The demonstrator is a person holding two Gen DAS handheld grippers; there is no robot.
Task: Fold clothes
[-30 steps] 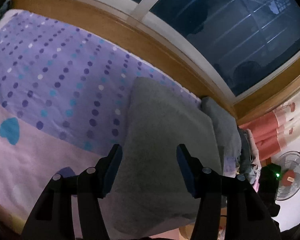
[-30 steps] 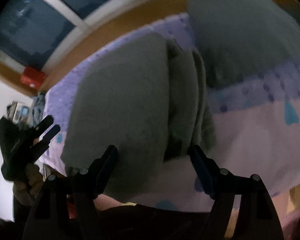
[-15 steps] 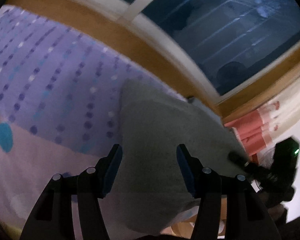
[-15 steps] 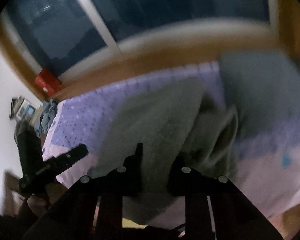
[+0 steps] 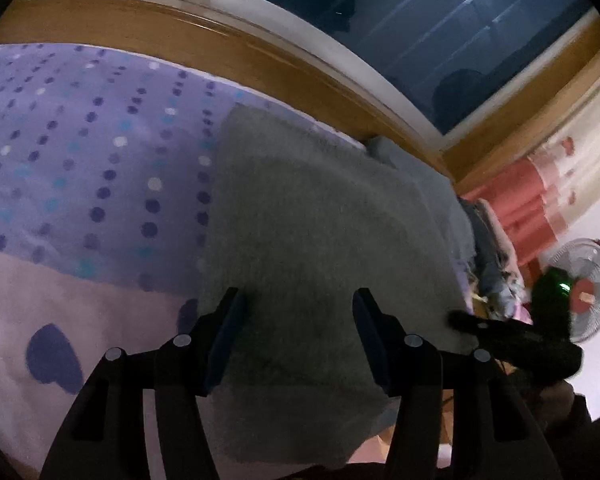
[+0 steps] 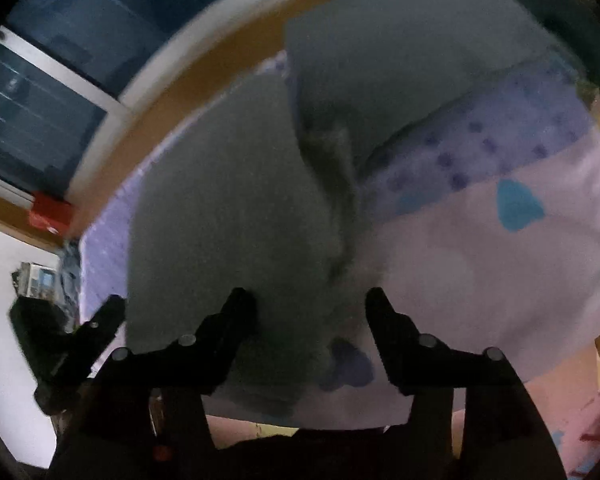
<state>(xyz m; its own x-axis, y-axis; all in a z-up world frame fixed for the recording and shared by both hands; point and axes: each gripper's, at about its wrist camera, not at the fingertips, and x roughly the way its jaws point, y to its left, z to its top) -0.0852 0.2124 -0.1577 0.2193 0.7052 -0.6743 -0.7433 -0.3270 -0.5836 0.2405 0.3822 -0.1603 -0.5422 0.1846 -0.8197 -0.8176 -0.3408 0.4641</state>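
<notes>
The gray cloth (image 5: 320, 248) lies flat on the bed (image 5: 80, 160), right under both claws. The left claw (image 5: 298, 320) is open and holds nothing. The right claw (image 6: 310, 316) is opening with nothing pinched, probably letting the fold rest.

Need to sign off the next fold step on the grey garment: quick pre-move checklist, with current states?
1. Left gripper empty, jaws apart over the grey garment, nothing pinched: ok.
2. Right gripper free: jaws are opening, cloth lies below them, none gripped: ok.
3. Garment flat on the bedsheet: left part smooth, but a bunched ridge runs down its right side: not ok.
4. Garment fully on the bed: near edge reaches the bed's front edge; overhang cannot tell.
5. Second grey piece clear of the fold: it meets the ridge; cannot tell.
6. Grippers clear of each other: ok.
</notes>
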